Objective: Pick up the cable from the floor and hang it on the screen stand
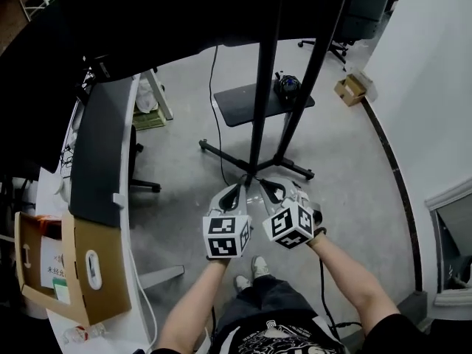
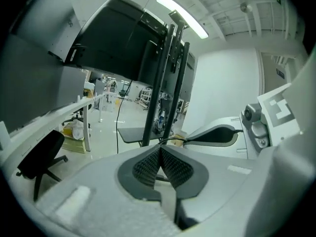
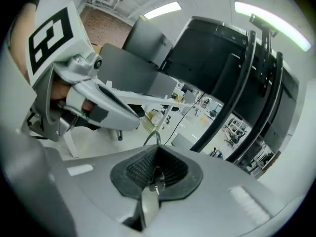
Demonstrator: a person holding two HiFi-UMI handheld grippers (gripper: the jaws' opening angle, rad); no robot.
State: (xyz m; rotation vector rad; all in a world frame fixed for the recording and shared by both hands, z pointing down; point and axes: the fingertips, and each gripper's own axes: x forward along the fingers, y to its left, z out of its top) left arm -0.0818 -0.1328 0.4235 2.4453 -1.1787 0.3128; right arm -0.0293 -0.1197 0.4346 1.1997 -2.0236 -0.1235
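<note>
**Entry: floor area at screen stand, one moment**

1. L gripper, white plastic, two-jaw, w/ marker cube. Ribbed dark pads are pressed together, no gap. A thin dark cable comes out at their tip, so it looks pinched there. Head view: ctr of frame.
2. R gripper, same make. Jaws are closed on the same cable. A small metal-looking bit sits low btwn the pads, and a short loop of cable pokes out past the tip. Head view: ctr, just beside L gripper on its right, tips angled toward each other.
3. Cable location: off the floor, held by both grippers. L gripper view shows a short span running from L tip across to R gripper, mid-frame. The rest can't be traced.
4. Tall black metal screen stand. Two poles run from top ctr down to spread feet at ctr, just above the gripper tips.
   - Flat black shelf on the stand, upper ctr.
   - Dark round object on the shelf's right end, type unclear.
   - Large black screen across top of frame.
5. Black lead, drops from the screen to the grey floor, left of the poles.
6. Grey curved partition panel, left side.
7. Open brown cardboard box, lower left.
8. Small cardboard box, upper right, on the floor near the white wall.
9. Person: bare forearms at bottom ctr, pale shoes below the grippers.
</note>
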